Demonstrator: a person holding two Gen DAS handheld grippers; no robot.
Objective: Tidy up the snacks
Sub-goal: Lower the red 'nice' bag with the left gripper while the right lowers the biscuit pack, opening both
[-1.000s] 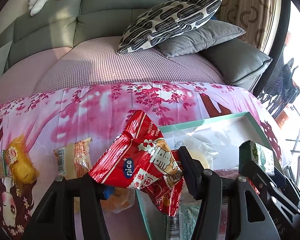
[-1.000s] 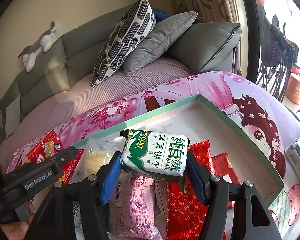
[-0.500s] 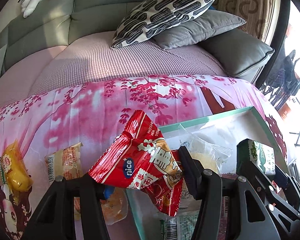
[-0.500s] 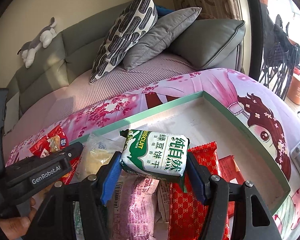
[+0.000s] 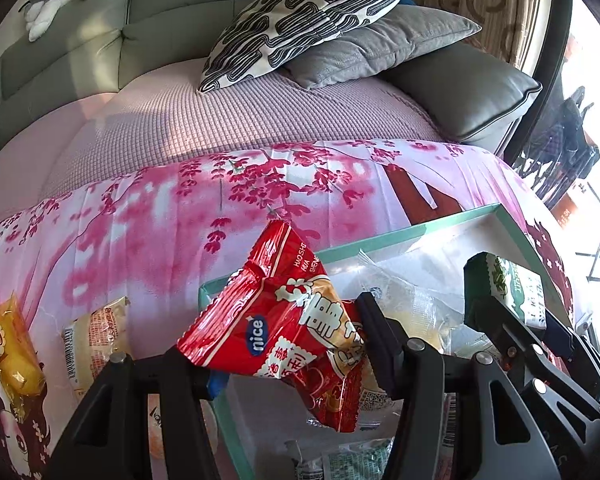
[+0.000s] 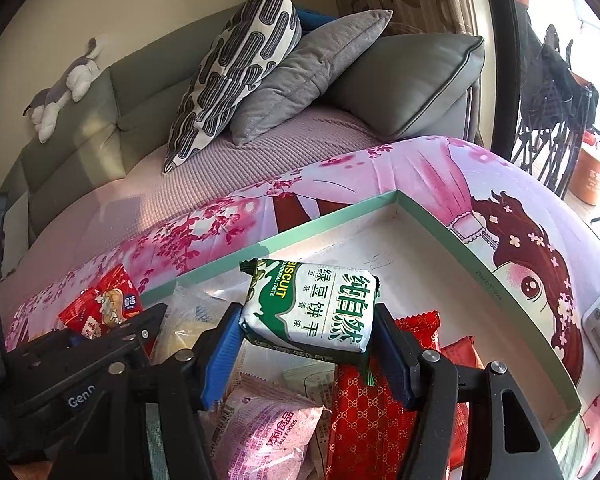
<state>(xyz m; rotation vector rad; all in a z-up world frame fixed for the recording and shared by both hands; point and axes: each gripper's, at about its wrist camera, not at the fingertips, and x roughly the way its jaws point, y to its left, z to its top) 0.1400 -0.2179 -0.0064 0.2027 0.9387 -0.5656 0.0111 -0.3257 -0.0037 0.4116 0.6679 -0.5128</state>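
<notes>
Both claws carry a snack over the green-rimmed box (image 6: 452, 236).

The left claw (image 5: 288, 356) grips a red packet (image 5: 280, 320) above the box's left corner; the right claw (image 6: 308, 344) grips a green biscuit pack (image 6: 312, 304) over the middle. Lower each into a free spot at the far side; packets already crowd the near part. An orange snack (image 5: 10, 352) waits on the pink tabletop (image 5: 260, 184).

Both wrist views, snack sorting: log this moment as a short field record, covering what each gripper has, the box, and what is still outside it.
left gripper: shut on red snack packet, held over the box's near-left corner
right gripper: shut on green-and-white biscuit pack, held above the box
box: green-rimmed, open, on the pink printed cloth
in box: pink packet, red patterned packet, clear-wrapped items
still outside: yellow packet, pale orange packet
backdrop: sofa with patterned pillow
</notes>
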